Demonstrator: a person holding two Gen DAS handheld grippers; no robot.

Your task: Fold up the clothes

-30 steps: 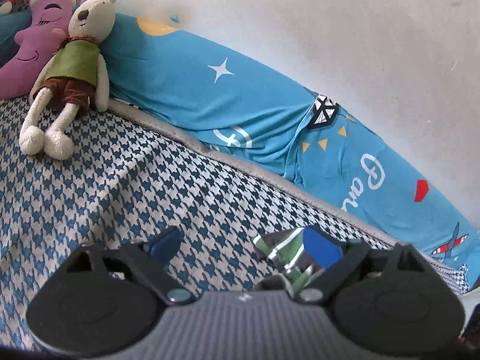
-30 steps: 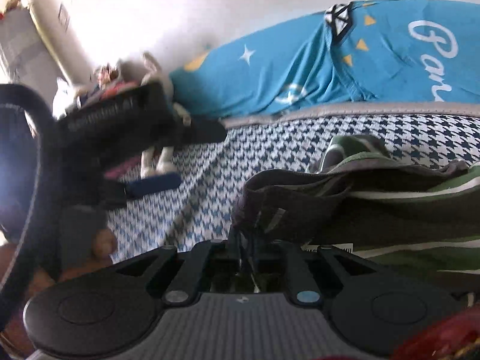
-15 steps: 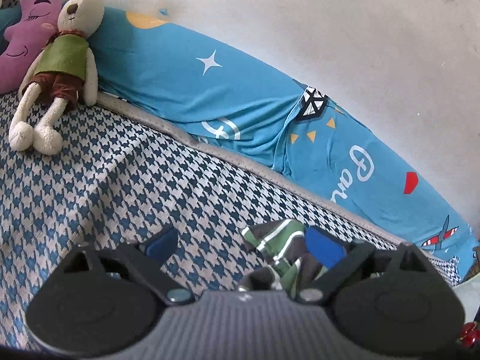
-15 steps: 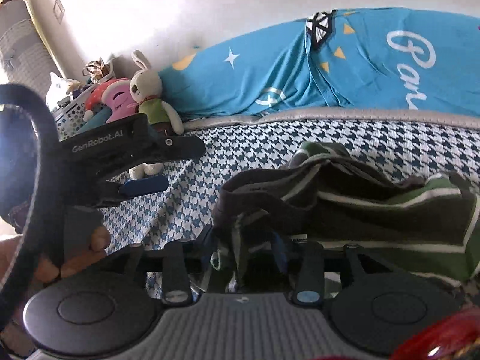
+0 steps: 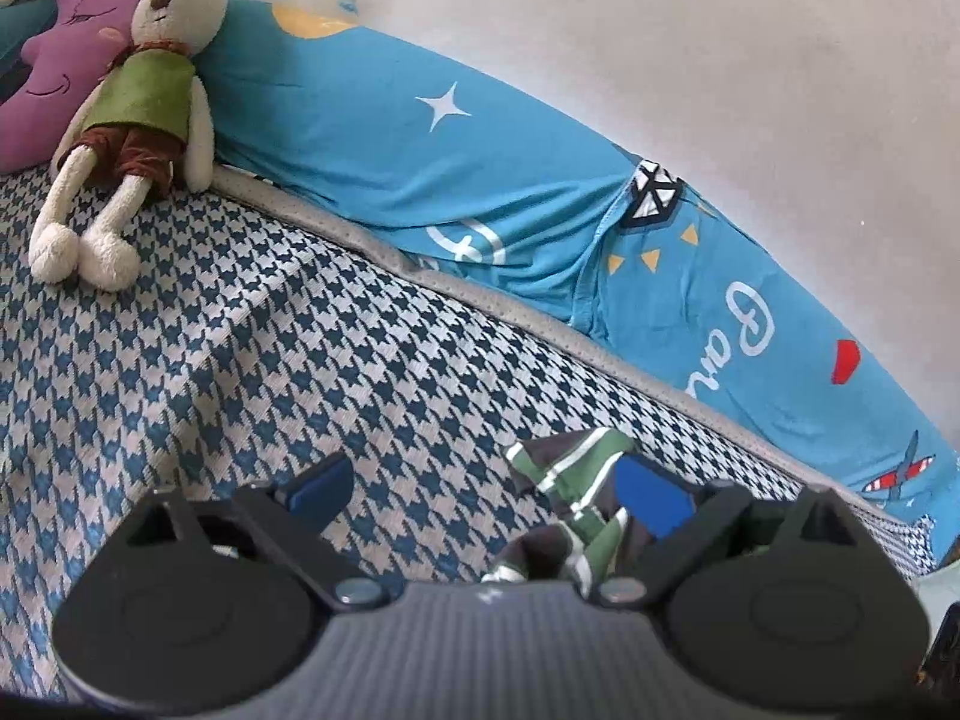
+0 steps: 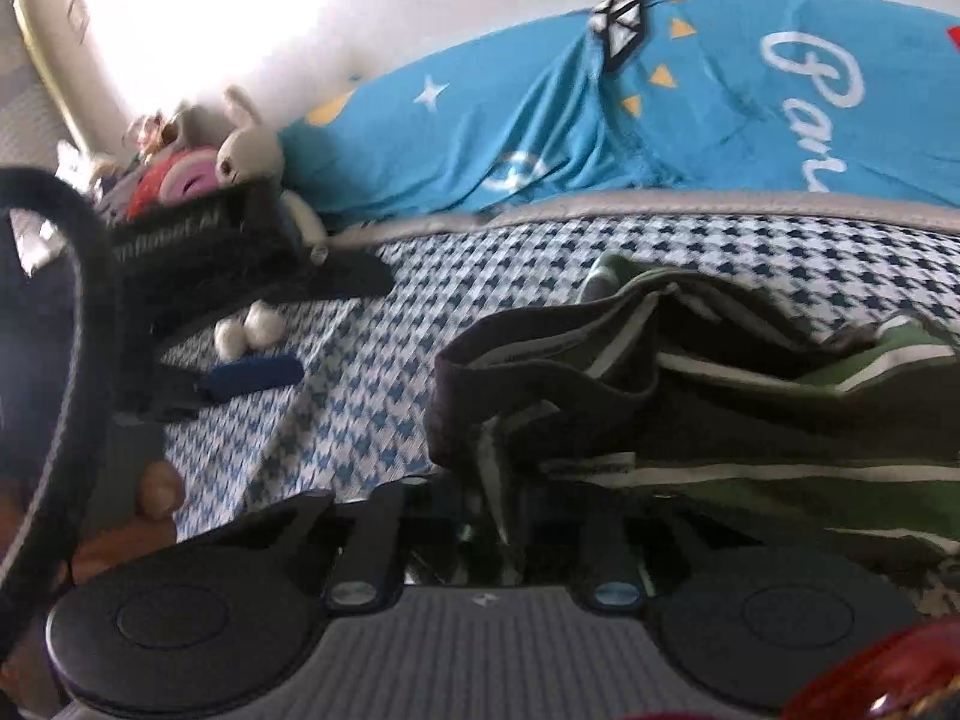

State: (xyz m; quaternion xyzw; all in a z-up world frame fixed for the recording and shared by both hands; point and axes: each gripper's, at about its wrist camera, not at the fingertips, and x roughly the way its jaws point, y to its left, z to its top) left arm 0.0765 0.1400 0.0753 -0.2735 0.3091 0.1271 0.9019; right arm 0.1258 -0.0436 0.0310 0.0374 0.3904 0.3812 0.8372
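A dark garment with green and white stripes [image 6: 720, 420] lies bunched on the blue-and-white houndstooth bed sheet [image 6: 372, 414]. My right gripper [image 6: 498, 504] is closing its jaws on the garment's near edge, and a fold of cloth hangs between the fingers and hides the pads. In the left wrist view one corner of the same garment [image 5: 570, 468] lies beside the right blue pad. My left gripper [image 5: 483, 489] stands wide open over the sheet with no grip on the cloth. It shows at the left of the right wrist view too, its blue pad [image 6: 252, 378] just above the sheet.
A plush rabbit [image 5: 138, 114] and a purple moon cushion [image 5: 54, 72] lie at the far left of the bed. Bright blue printed bedding [image 5: 480, 180] runs along the white wall. A hand [image 6: 150, 498] holds the left gripper. Something red [image 6: 888, 678] shows at the lower right.
The right gripper's jaws were shut on the garment's edge, spread apart half a second ago, and have come together on it again. The left gripper has stayed open in place.
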